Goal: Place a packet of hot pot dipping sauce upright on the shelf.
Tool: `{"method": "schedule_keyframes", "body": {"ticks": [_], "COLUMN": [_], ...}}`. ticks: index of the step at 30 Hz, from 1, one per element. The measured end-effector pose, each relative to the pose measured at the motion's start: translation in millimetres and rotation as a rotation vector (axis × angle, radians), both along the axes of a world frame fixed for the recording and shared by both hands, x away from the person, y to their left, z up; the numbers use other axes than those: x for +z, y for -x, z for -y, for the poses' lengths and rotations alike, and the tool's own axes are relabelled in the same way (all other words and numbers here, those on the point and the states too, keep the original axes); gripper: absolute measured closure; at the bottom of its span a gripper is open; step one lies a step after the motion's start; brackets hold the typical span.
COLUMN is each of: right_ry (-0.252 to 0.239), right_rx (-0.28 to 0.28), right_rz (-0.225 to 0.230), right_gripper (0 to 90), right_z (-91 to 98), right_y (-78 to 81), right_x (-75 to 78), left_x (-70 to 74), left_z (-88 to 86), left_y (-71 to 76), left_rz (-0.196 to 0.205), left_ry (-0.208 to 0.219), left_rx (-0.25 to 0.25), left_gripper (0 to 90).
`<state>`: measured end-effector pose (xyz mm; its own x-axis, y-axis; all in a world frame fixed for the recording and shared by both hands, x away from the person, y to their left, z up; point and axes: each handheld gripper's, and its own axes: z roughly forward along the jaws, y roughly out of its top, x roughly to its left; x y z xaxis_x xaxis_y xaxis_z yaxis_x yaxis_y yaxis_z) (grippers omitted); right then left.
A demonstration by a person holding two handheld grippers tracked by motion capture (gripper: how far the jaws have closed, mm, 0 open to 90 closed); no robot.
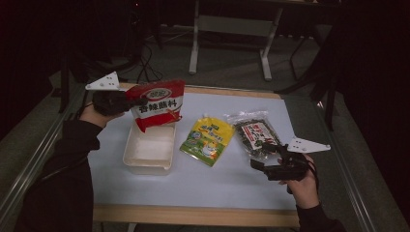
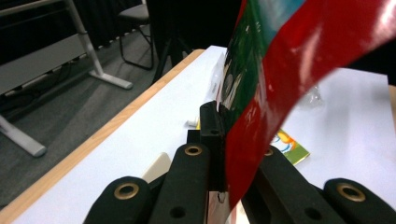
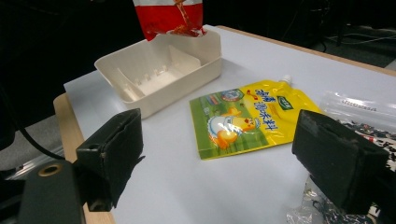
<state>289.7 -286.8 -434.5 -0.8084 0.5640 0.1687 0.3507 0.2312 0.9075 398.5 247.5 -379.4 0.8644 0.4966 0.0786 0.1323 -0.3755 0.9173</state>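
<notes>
While the left gripper (image 1: 126,102) is hanging above the far left part of the white table (image 1: 241,179), its jaws are clamping down tight on the left edge of a red seasoning packet (image 1: 158,104) with white Chinese lettering. That packet is dangling upright in the air, its bottom edge sitting right over the far end of the cream plastic tray (image 1: 149,150), which is lying on the table's left side. From the left gripper view the red packet (image 2: 275,93) is running edge-on between the black jaws, pinched hard.

Over on the near right, the right gripper (image 1: 261,155) is hovering low with its jaws standing wide apart and gripping nothing. It's sitting just at the near edge of a clear bag of dark dried stuff (image 1: 251,131), maybe seaweed, can't tell for sure. Between that bag and the tray, a yellow spouted pouch (image 1: 207,139) with a cartoon duck is lying flat on the table. In the right gripper view the pouch (image 3: 247,116) is showing between the two open jaws, with the tray (image 3: 159,70) farther off.
</notes>
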Motion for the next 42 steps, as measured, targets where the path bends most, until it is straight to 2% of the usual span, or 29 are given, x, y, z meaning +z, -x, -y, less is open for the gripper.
{"method": "schedule_keyframes", "body": {"ticks": [5, 7, 8, 10, 11, 12, 15, 21, 25, 31, 34, 42], "right_ry": [0.000, 0.002, -0.001, -0.006, -0.006, -0.006, 0.000, -0.004, -0.002, -0.003, -0.005, 0.000], "right_rx": [-0.001, -0.002, -0.002, -0.003, -0.004, -0.002, -0.003, -0.004, -0.005, 0.001, 0.003, 0.008], "right_rz": [-0.009, -0.015, -0.018, -0.022, -0.025, -0.028, -0.042, -0.047, -0.051, -0.058, -0.057, -0.058], "right_gripper": [15.9, 16.0, 16.0, 16.0, 16.0, 16.1, 16.4, 16.5, 16.5, 16.5, 16.5, 16.5], "right_z": [0.8, 1.5, 2.0, 2.9, 3.2, 3.3, 3.1, 4.4, 5.6, 4.5, 4.1, 2.5], "right_y": [-0.1, -0.1, -0.1, -0.3, -0.6, -0.9, -1.5, -1.1, -1.9, -2.7, -2.9, -3.4], "right_x": [-2.4, -2.9, -3.2, -4.4, -5.3, -6.2, -7.9, -6.3, -6.5, -7.8, -7.6, -8.7], "left_x": [-2.4, -3.0, -3.3, -4.2, -5.1, -5.7, -9.4, -18.4, -25.0, -38.8, -47.4, -68.8], "left_z": [-4.4, -6.2, -7.2, -8.6, -9.3, -10.0, -12.0, -14.3, -14.7, -18.4, -17.0, -15.0], "left_y": [-15.3, -21.2, -24.2, -28.2, -30.7, -33.2, -41.1, -50.1, -54.4, -58.5, -58.6, -60.8], "left_rz": [0.006, 0.024, 0.023, 0.048, 0.044, 0.051, 0.036, 0.055, 0.051, 0.017, 0.029, -0.017], "left_ry": [-0.026, -0.046, -0.046, -0.053, -0.045, -0.052, -0.055, -0.073, -0.093, -0.100, -0.123, -0.109], "left_rx": [-0.038, -0.039, -0.047, -0.055, -0.063, -0.062, -0.072, -0.080, -0.083, -0.085, -0.075, -0.051], "left_gripper": [90.0, 90.0, 90.0, 90.0, 90.0, 90.0, 90.0, 90.0, 90.0, 90.0, 90.0, 90.0]}}
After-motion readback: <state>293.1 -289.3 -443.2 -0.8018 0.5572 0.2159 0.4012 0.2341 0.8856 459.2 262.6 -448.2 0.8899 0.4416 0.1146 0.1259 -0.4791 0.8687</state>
